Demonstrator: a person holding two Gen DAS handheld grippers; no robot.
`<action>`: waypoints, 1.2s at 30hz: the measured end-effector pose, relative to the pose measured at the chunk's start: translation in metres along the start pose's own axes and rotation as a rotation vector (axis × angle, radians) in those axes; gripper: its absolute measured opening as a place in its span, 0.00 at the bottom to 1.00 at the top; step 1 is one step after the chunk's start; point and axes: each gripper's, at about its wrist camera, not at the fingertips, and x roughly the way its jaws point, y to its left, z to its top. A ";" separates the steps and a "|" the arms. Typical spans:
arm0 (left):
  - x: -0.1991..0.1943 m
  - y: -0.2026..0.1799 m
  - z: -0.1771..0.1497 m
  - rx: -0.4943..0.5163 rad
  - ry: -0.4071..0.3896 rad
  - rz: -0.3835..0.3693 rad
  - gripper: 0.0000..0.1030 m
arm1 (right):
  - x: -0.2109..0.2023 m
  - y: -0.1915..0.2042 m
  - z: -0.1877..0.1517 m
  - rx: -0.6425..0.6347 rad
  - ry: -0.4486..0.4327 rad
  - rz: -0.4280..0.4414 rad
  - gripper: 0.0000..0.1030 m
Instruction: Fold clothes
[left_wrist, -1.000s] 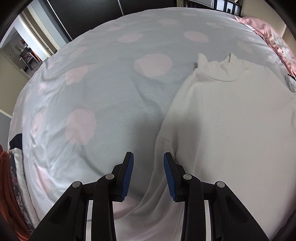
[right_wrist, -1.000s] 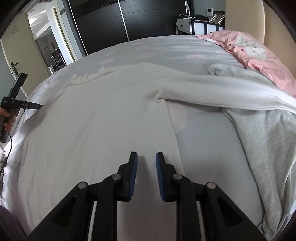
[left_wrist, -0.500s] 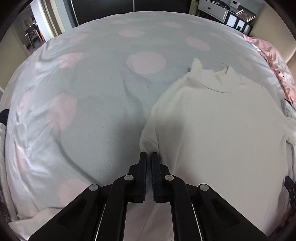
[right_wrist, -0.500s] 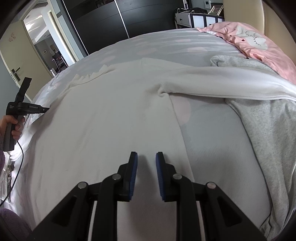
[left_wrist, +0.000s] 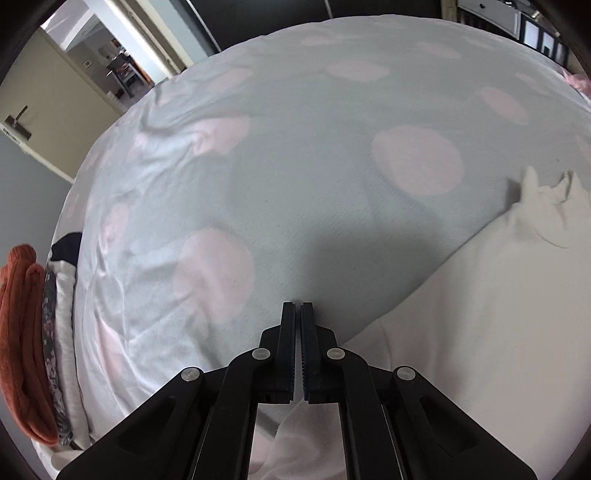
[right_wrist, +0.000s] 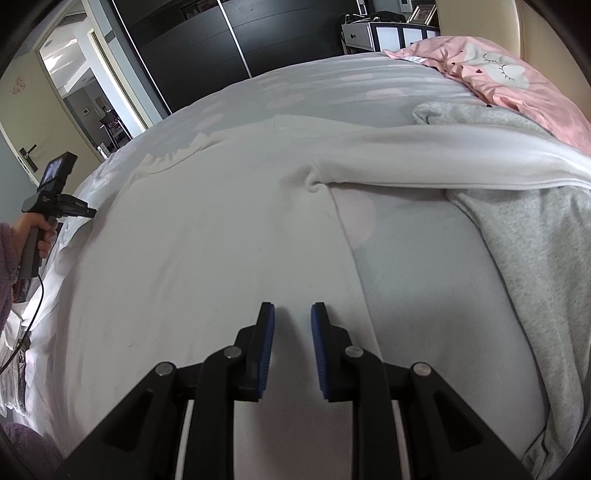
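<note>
Okay, left gripper (left_wrist: 298, 317) pressed together, seemingly pinching sweater (right_wrist: 207, 229) edge | right gripper (right_wrist: 291, 321) spread over sweater flat on bed (left_wrist: 295, 147), sleeve toward 2 o'clock | probably best lifting slow, edge taut

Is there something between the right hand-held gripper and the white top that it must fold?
Nothing visible. The right hand-held gripper is open just above the white top, with only bare cloth under its fingers. The grey garment lies off to the right, under the top's sleeve, not in the path.
</note>
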 end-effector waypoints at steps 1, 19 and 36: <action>-0.006 0.005 -0.004 0.010 -0.005 -0.012 0.04 | 0.000 -0.001 0.000 0.003 0.001 0.004 0.20; -0.048 0.058 -0.128 0.131 0.007 -0.144 0.48 | -0.010 -0.001 -0.003 0.021 0.018 0.034 0.20; -0.047 0.082 -0.128 0.050 -0.029 -0.206 0.56 | -0.001 0.003 -0.003 0.006 0.032 0.031 0.20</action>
